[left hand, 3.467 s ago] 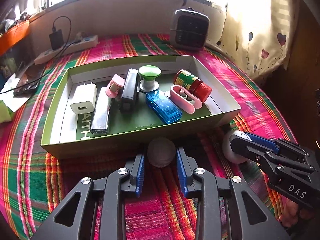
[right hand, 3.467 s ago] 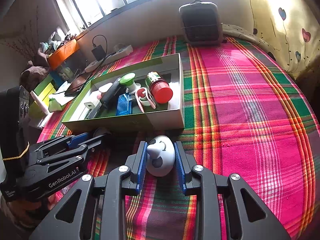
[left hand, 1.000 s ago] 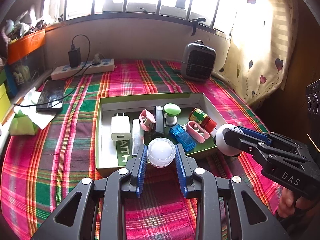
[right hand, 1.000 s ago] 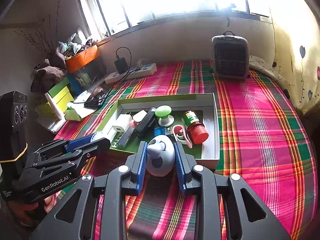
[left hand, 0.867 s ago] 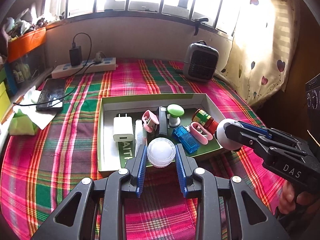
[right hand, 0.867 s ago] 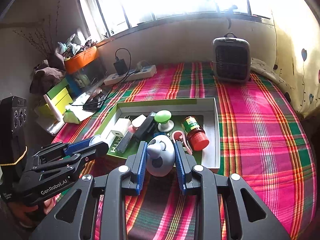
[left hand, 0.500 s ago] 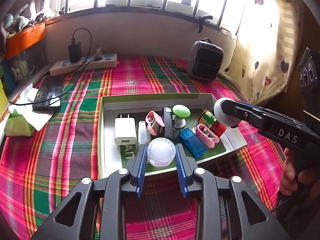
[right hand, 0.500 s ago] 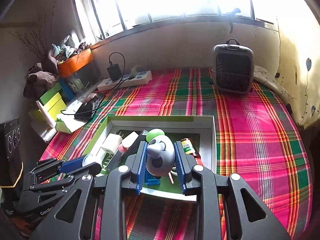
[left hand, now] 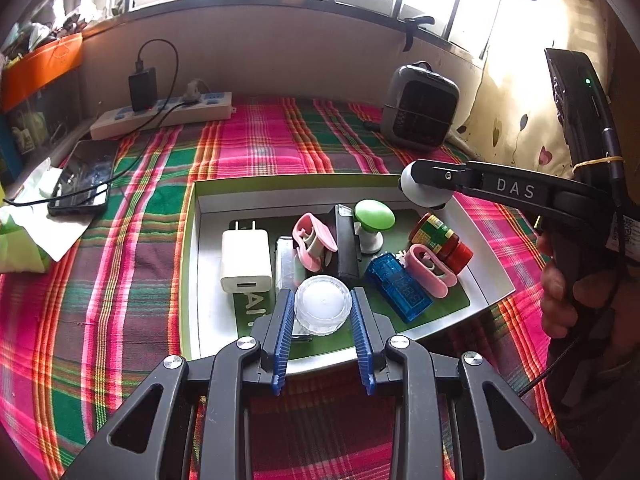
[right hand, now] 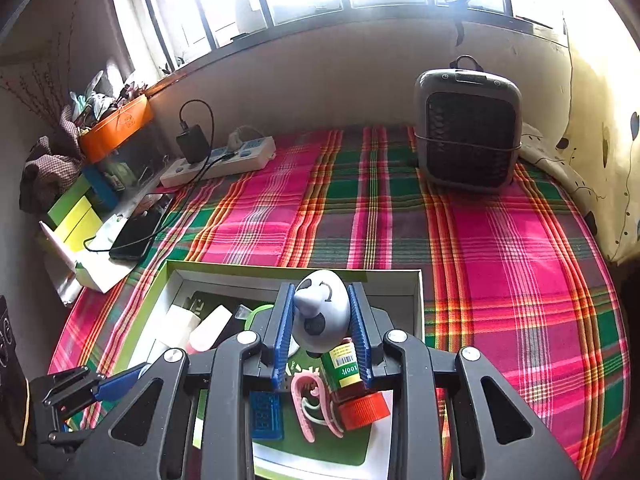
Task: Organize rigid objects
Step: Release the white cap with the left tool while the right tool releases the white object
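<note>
The left tongs (left hand: 323, 334) are closed on one clear round puck (left hand: 323, 305), its sides pressed by both blue pads, held over the near edge of the single shallow box (left hand: 191, 240). The right tongs (right hand: 322, 334) are clamped on one white egg-shaped toy (right hand: 321, 312) with dark markings, held over the far right part of the box (right hand: 416, 304); in the left wrist view that toy (left hand: 420, 196) shows at about 2 o'clock from the puck, above the box's far right corner.

Inside the box, counted from the left wrist view: one white charger plug (left hand: 245, 258) at 9 o'clock, one silver stick (left hand: 286, 262) just beside it, two pink clips (one (left hand: 314, 240) near the middle, one (left hand: 431, 270) at 3 o'clock), one black bar (left hand: 346, 242), one green-topped knob (left hand: 374, 220) at 12 o'clock, one blue translucent module (left hand: 400, 288), and one small bottle with a red cap (left hand: 442, 240) toward the right wall. Nine loose things in all show there, two of them gripped.

The box rests on a plaid cloth (left hand: 120, 280). Beyond it, at 11 o'clock, lie one power strip (left hand: 168, 114) with one black adapter plugged in, and one phone (left hand: 82, 178); one small grey heater (left hand: 420, 114) stands at 1 o'clock. A hand (left hand: 560, 292) grips the right tool's handle.
</note>
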Motion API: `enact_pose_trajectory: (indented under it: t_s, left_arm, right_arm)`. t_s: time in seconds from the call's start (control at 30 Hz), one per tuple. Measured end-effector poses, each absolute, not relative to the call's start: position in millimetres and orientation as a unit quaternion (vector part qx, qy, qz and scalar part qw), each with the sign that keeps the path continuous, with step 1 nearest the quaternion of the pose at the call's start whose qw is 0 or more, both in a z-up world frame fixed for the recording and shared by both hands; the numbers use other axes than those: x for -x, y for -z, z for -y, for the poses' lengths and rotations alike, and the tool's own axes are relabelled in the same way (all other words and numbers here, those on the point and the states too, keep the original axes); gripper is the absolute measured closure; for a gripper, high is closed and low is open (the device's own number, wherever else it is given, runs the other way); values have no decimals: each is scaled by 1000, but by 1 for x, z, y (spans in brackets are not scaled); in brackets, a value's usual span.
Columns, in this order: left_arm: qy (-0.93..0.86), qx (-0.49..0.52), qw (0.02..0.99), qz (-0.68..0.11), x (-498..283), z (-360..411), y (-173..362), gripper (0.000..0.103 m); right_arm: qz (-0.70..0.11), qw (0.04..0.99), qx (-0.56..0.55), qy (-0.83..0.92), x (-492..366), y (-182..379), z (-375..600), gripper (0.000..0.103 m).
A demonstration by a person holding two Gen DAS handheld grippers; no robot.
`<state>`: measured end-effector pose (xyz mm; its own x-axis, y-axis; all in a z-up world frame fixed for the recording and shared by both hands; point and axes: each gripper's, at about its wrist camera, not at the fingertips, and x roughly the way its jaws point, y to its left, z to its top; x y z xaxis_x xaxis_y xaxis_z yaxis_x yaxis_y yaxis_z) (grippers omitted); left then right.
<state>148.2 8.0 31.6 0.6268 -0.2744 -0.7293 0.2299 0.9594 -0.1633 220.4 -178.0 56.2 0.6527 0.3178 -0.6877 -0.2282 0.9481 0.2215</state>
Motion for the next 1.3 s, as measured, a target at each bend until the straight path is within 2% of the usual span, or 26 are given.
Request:
enact_pose_trajectory:
  t_s: [0.67, 1.3]
  left_arm:
    - [137, 20, 897, -420, -162, -5, -19, 76]
    - [134, 17, 897, -420, -162, -5, -19, 76]
  right_arm:
    - [-428, 890, -41, -154, -251, -24, 168, 74]
    - [-434, 885, -52, -159, -249, -18, 166, 74]
